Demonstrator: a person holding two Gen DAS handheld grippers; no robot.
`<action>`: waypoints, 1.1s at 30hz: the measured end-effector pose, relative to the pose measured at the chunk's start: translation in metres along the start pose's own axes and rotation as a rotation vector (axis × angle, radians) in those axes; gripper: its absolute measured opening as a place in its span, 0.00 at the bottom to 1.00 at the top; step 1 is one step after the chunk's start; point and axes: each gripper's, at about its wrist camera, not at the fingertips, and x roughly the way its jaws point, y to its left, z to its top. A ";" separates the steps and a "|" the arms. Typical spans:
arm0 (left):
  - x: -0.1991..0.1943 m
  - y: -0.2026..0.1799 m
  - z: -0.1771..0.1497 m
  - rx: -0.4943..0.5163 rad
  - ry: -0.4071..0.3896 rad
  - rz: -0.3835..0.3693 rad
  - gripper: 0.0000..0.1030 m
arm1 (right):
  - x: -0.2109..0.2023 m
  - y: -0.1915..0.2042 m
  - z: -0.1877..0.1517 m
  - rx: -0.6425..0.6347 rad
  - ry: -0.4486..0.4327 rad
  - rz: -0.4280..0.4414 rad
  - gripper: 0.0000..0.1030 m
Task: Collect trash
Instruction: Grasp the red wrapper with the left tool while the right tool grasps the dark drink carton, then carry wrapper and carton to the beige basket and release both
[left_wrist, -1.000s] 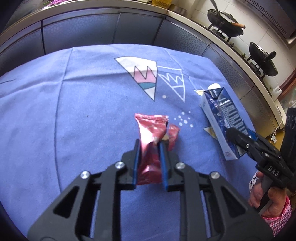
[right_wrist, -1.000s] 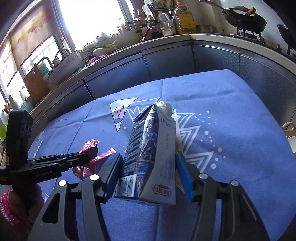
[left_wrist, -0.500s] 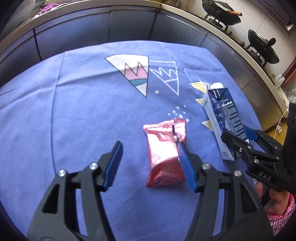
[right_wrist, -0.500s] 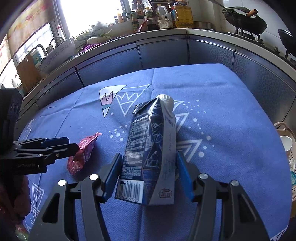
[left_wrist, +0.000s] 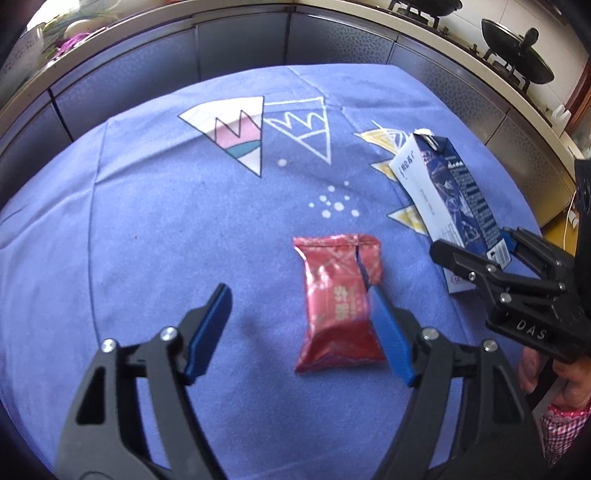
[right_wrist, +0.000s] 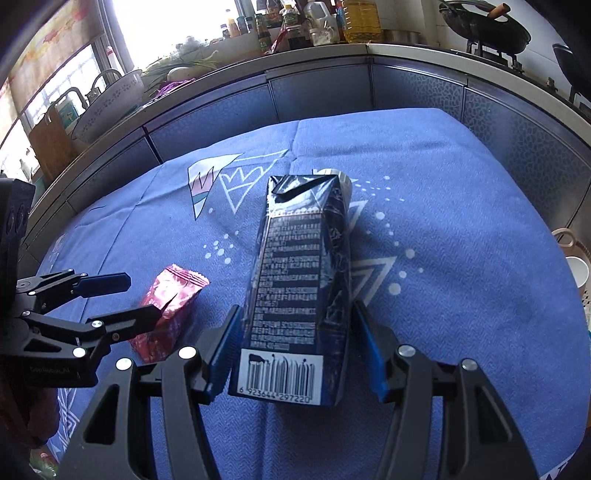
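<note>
A red foil snack wrapper (left_wrist: 338, 302) lies flat on the blue patterned cloth (left_wrist: 184, 206). My left gripper (left_wrist: 295, 299) is open above it, with its right finger against the wrapper's right edge. The wrapper also shows in the right wrist view (right_wrist: 168, 310), and so does the left gripper (right_wrist: 138, 299). A dark blue drink carton (right_wrist: 299, 291) lies on the cloth between the fingers of my right gripper (right_wrist: 297, 325), which is open and straddles the carton's barcode end. The carton (left_wrist: 448, 195) and the right gripper (left_wrist: 476, 247) show at the right of the left wrist view.
The cloth covers a table (right_wrist: 461, 221) that stands beside a curved kitchen counter (right_wrist: 332, 55) with bottles, bowls and black woks (left_wrist: 517, 55). A white cup (right_wrist: 578, 269) sits beyond the table's right edge. The person's hand (left_wrist: 561, 387) holds the right gripper.
My left gripper has opened and let go of the red wrapper, which now lies flat on the cloth. The carton has tipped down to lie flat between my open right fingers.
</note>
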 end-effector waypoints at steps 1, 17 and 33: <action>0.002 -0.001 -0.002 0.005 0.004 0.005 0.71 | 0.001 0.000 -0.001 0.001 0.003 0.001 0.58; -0.036 -0.019 0.020 -0.002 -0.100 -0.150 0.06 | -0.052 -0.037 -0.001 0.082 -0.134 0.108 0.48; -0.004 -0.262 0.134 0.266 -0.062 -0.335 0.06 | -0.188 -0.271 -0.058 0.400 -0.376 -0.095 0.47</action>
